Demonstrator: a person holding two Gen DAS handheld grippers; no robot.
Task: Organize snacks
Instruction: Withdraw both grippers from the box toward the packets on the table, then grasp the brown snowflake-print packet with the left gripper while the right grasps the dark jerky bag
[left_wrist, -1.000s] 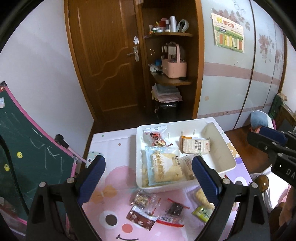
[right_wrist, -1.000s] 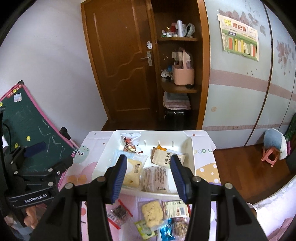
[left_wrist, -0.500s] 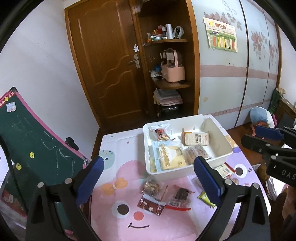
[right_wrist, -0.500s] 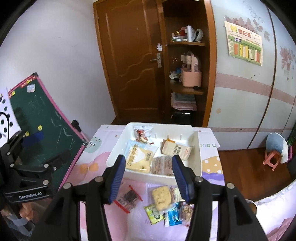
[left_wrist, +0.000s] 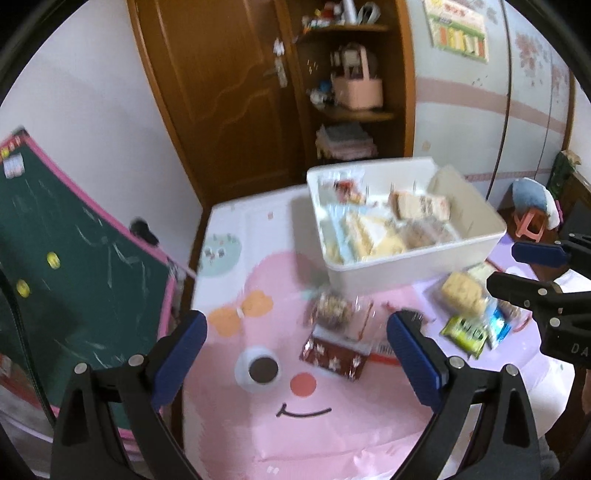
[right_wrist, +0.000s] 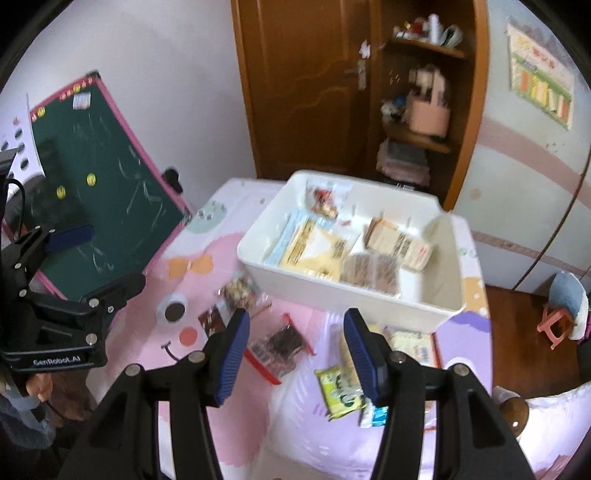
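Loose snack packets lie on the bench just in front of the white bin (right_wrist: 332, 295). Both tools, left (left_wrist: 295, 347) and right (right_wrist: 291, 350), stand apart, empty. Dark crinkly packet (right_wrist: 277, 347): light, slippery film, brittle contents; pinch a sealed edge.

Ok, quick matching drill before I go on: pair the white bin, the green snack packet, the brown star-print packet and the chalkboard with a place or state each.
Things:
1. white bin
2. green snack packet
3. brown star-print packet
4. chalkboard

Places or states:
A. leaning beside the table
B. loose on the mat, near the right gripper's fingers
C. already holds several snack packs
D. on the pink face print, between the left gripper's fingers in its view

Pairs: 1-C, 2-B, 3-D, 4-A
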